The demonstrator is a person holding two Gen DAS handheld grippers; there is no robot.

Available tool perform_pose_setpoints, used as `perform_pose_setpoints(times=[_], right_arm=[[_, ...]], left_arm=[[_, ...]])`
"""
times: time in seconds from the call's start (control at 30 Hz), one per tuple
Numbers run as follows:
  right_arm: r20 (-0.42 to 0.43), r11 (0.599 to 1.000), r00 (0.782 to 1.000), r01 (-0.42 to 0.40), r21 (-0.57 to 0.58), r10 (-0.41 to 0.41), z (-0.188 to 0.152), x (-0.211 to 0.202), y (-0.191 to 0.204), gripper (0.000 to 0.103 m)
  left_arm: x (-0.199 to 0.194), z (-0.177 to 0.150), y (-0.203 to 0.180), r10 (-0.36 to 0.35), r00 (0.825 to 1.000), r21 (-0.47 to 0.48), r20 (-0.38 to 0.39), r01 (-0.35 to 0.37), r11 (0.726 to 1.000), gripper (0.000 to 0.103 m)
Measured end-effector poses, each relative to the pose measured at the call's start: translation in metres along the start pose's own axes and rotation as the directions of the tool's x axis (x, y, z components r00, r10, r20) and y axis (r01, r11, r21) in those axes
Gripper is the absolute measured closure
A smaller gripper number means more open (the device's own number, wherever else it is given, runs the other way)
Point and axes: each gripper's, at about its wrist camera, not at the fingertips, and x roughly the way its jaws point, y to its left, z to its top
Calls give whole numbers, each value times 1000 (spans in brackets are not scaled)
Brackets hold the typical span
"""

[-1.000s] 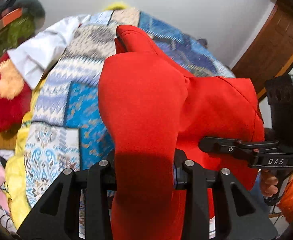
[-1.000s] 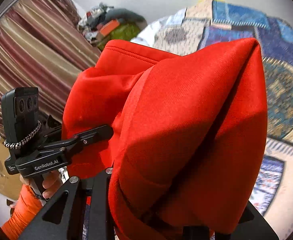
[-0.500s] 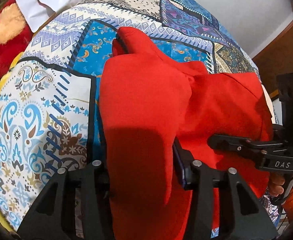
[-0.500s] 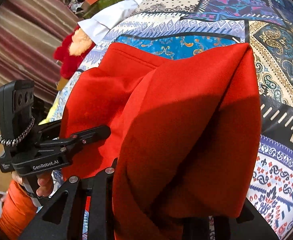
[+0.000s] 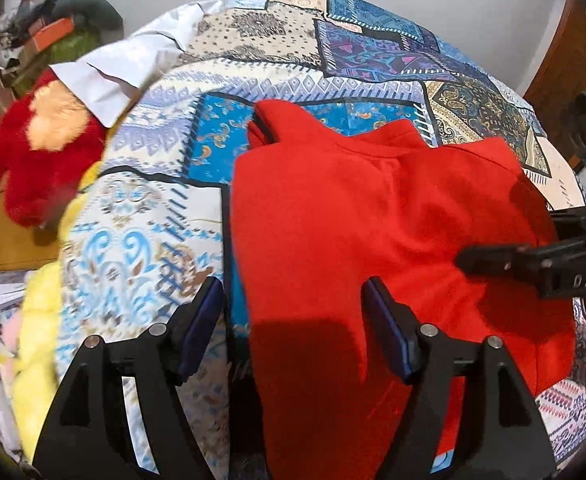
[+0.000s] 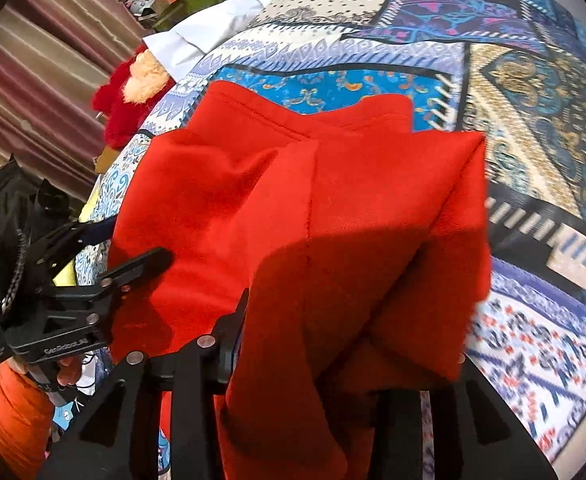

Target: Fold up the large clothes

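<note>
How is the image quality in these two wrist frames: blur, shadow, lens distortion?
Left wrist: strong fisheye bulge of the bedspread, motion smear at left edge, a hard shadow across the red garment near the fingers. Right wrist: same bulge, the garment's right edge smeared, its lower half shaded.

The red garment (image 6: 301, 240) drapes over the right gripper (image 6: 333, 344), hiding its right finger, so whether its pads press the cloth cannot be told. In the left wrist view the garment runs off the bottom edge, and the other gripper is cut off at the right edge. The yellow thing (image 5: 41, 340) at lower left is blurred, perhaps a soft toy. The bedspread (image 5: 141, 216) under the garment is hidden.
</note>
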Motion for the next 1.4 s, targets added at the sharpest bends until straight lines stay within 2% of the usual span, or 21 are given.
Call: perform_pose_setpoints(times=[0.13,0.2,0.33,0.37,0.47,0.57,0.7,0.73,0.83,1.0,1.13,1.27,1.4], right_arm=[[18,999,999,35,7,-35,-7,-19,1,59],[39,996,996,82,-23,-81,-12,-32,6,55],[98,985,985,147,-90,-138,-23,-53,18,23],[120,979,981,165,-119,-151,-28,-58,24,18],[131,961,976,196,-196,-173,-38,-59,39,10],[73,940,972,233,-249,-222,-45,-42,46,10],[5,888,942,317,-333,-335,-59,-14,41,10],[0,882,940,319,-347,-340,-63,-13,37,10],[-28,897,946,295,-329,-321,-68,-23,18,10],[-18,882,932,337,-328,-363,-75,-36,-8,10],[-27,915,945,309,-258,-327,-80,-51,-28,10],[16,917,947,316,-244,-322,-85,-69,-24,10],[78,936,964,265,-231,-254,-75,-92,-16,10]], left_arm=[[-11,-4,0,17,1000,-15,13,-17,1000,30],[-14,-8,0,27,1000,-18,12,-27,999,30],[-10,-19,1,27,999,-37,-18,-27,999,29],[-10,-22,1,23,1000,-43,-19,-23,999,29],[-7,-32,0,27,999,-66,-24,-29,997,21],[-2,-39,-1,22,999,-83,-43,-26,996,19],[0,-49,2,47,998,-57,-36,-49,997,16],[-1,-51,4,44,999,-47,-31,-46,998,15],[-6,-56,6,56,998,-22,-22,-56,998,15],[-9,-59,6,79,997,-5,-24,-79,997,15],[-12,-60,6,89,996,-38,-29,-90,995,15],[-17,-59,7,92,995,-71,-41,-94,993,15],[-27,-50,7,111,994,-71,-16,-112,991,15]])
